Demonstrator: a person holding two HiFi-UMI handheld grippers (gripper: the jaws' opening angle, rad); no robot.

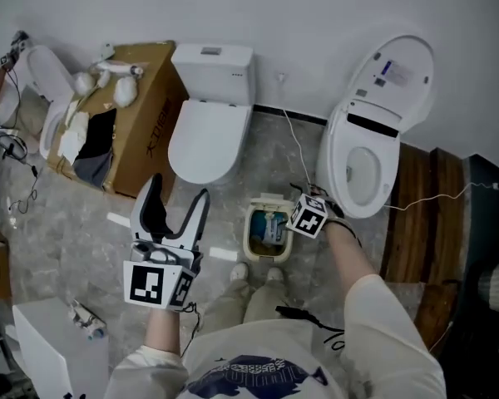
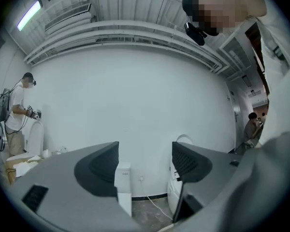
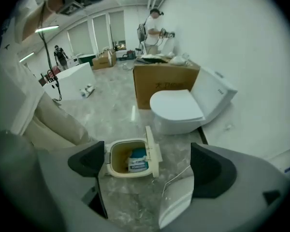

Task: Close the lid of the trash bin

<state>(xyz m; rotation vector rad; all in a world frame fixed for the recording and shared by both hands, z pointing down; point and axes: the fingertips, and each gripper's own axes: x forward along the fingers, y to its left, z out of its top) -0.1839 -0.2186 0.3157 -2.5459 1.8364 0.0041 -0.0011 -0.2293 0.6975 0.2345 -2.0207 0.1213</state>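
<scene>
Right tool: jaws wide apart, holding nothing, aimed down at the grey marbled floor. Left tool: jaws likewise apart and empty, raised and aimed at the white wall.

Ahead of the right tool stand a closed toilet and, beyond it, a cardboard box. An open toilet stands just beside the right tool.

Trash bin sits on the floor below the right tool, between its jaws in the right gripper view and nearer the jaw at that view's left. Its mouth faces up. Its long axis runs across the jaw line, from that left-side jaw toward the wall. Lid stands nearly upright on the wall-side edge, open. A blue-and-white packet lies inside.
</scene>
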